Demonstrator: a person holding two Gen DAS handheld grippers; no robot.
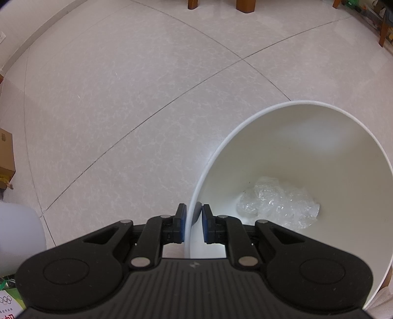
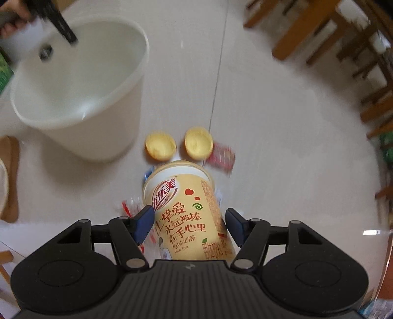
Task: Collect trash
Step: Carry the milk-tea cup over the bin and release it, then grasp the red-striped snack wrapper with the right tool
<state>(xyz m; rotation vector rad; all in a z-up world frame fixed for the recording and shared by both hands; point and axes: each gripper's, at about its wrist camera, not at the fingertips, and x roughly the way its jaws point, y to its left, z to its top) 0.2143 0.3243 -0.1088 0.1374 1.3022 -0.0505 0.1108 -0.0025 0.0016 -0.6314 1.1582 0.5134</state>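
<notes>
In the left wrist view my left gripper (image 1: 194,223) is shut on the rim of a white trash bin (image 1: 294,137), one blue pad outside the wall and one inside. Crumpled clear plastic (image 1: 277,203) lies on the bin's bottom. In the right wrist view my right gripper (image 2: 188,225) is shut on a yellow milk tea cup (image 2: 184,211), whose mouth points away from me. Beyond the cup, two yellow round shells (image 2: 161,149) lie on the floor beside a red wrapper (image 2: 222,157). A red-and-white wrapper (image 2: 127,206) lies under the cup. The bin (image 2: 81,122) stands at upper left.
Pale tiled floor surrounds the bin. Wooden chair legs (image 2: 319,32) crowd the upper right of the right wrist view. A hand (image 2: 13,23) shows at the bin's far rim. A cardboard box (image 1: 6,152) sits at the left edge, and wooden furniture legs (image 1: 245,5) stand far ahead.
</notes>
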